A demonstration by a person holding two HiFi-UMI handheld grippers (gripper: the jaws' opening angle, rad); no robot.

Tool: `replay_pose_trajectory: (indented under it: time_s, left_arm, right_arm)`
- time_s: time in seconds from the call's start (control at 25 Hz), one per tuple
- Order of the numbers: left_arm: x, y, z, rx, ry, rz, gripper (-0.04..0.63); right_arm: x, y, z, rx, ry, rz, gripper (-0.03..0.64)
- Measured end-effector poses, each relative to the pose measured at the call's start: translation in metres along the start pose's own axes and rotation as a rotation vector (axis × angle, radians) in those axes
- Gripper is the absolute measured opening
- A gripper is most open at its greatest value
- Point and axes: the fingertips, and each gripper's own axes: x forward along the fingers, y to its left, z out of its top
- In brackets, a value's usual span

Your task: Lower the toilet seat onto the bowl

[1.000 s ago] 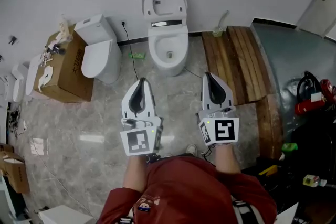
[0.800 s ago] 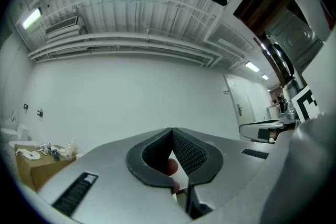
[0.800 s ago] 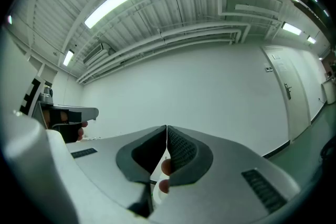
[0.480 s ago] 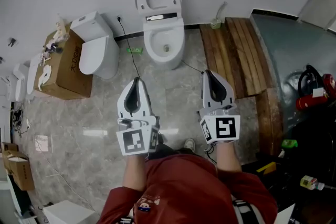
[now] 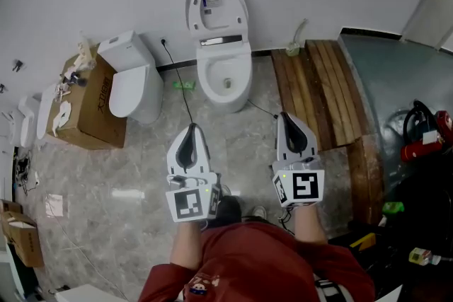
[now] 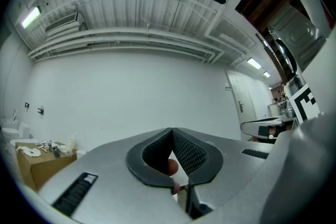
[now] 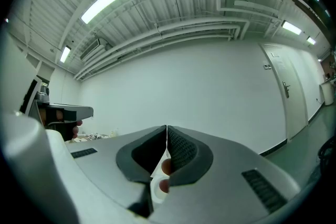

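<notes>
A white toilet stands against the far wall in the head view, its bowl open. Its seat and lid are raised and lean back against the wall. My left gripper is held well short of the bowl, over the marble floor, jaws shut with nothing between them. To its right my right gripper is also shut and empty, at the same distance from the toilet. In the left gripper view and the right gripper view the jaw tips meet against a bare white wall; the toilet is out of both.
A second white toilet stands left of the first, lid down, beside a cardboard box. A wooden platform lies right of the bowl. A black cable runs along the floor. Dark gear crowds the far right.
Both grippers have dropped lower in the head view. The toilet has shifted slightly right and down in that view. Both stay shut.
</notes>
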Motion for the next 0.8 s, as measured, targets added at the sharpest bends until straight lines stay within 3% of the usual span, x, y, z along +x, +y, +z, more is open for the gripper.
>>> replay_pose_trajectory:
  time_s: [0.4,0.8]
  left_arm:
    - [0.056,0.07,-0.007,-0.043,-0.015,-0.001,0.012]
    - [0.106,0.143,-0.018,-0.038,-0.031,-0.008,0.012]
  right_arm:
    - [0.082,0.038,0.014,-0.057,-0.028,-0.005,0.017]
    - [0.16,0.081,0.008,-0.103,-0.005,-0.023,0.017]
